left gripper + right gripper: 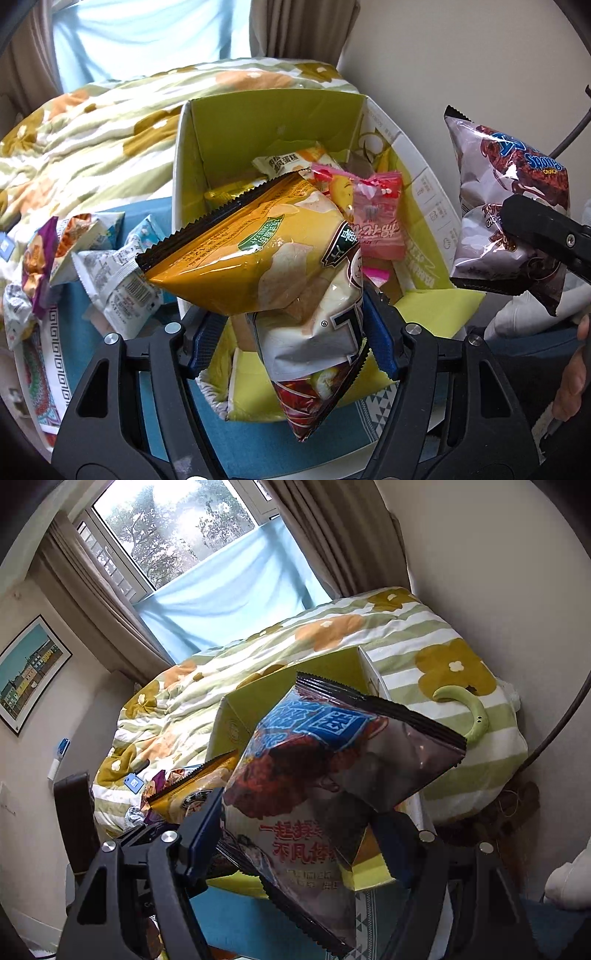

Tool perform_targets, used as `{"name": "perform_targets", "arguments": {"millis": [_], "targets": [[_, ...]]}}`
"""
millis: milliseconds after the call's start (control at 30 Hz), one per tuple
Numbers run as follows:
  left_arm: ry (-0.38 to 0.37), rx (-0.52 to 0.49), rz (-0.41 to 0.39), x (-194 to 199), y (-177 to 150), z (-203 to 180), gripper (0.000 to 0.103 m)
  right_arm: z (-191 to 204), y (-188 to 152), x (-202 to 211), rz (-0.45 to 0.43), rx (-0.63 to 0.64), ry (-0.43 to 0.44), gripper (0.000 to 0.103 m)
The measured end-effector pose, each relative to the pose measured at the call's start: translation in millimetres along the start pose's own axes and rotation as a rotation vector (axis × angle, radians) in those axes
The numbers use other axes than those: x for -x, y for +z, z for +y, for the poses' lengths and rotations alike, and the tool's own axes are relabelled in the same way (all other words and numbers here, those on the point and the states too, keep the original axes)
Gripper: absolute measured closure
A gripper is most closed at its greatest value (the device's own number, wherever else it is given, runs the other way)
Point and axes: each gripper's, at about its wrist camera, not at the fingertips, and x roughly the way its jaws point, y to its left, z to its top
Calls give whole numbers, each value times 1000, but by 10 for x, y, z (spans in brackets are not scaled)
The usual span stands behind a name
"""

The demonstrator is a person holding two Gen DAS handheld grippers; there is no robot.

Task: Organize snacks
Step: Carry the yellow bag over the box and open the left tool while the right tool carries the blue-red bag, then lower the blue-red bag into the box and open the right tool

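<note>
Over the green box (273, 122) at frame centre, the left hand-held gripper (291, 332) pinches a yellow chip bag (258, 254) and the right hand-held gripper (295, 853) a brown snack bag (332, 775), so both look ready for lowering and release inside.

Yellow chip bag (266, 258) above open green box (273, 122); brown bag (506, 206) alongside

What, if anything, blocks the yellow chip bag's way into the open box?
Nothing visible does. The left gripper holds the yellow chip bag right over the green box, whose top is open. Snacks already inside, such as the pink packet, leave room.
</note>
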Motion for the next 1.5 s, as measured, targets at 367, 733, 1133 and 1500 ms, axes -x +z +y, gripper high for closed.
{"name": "perform_targets", "arguments": {"millis": [367,733,1133,1500], "targets": [[3,3,-18,74,52,142,4,-179,121,-232,52,-18,8,32],[0,48,-93,503,68,363,4,86,13,-373,115,275,-159,32],[13,113,-85,468,-65,511,4,50,-157,-634,205,388,-166,10],[-8,119,-104,563,-159,437,4,49,-211,-391,148,333,-161,1]]}}
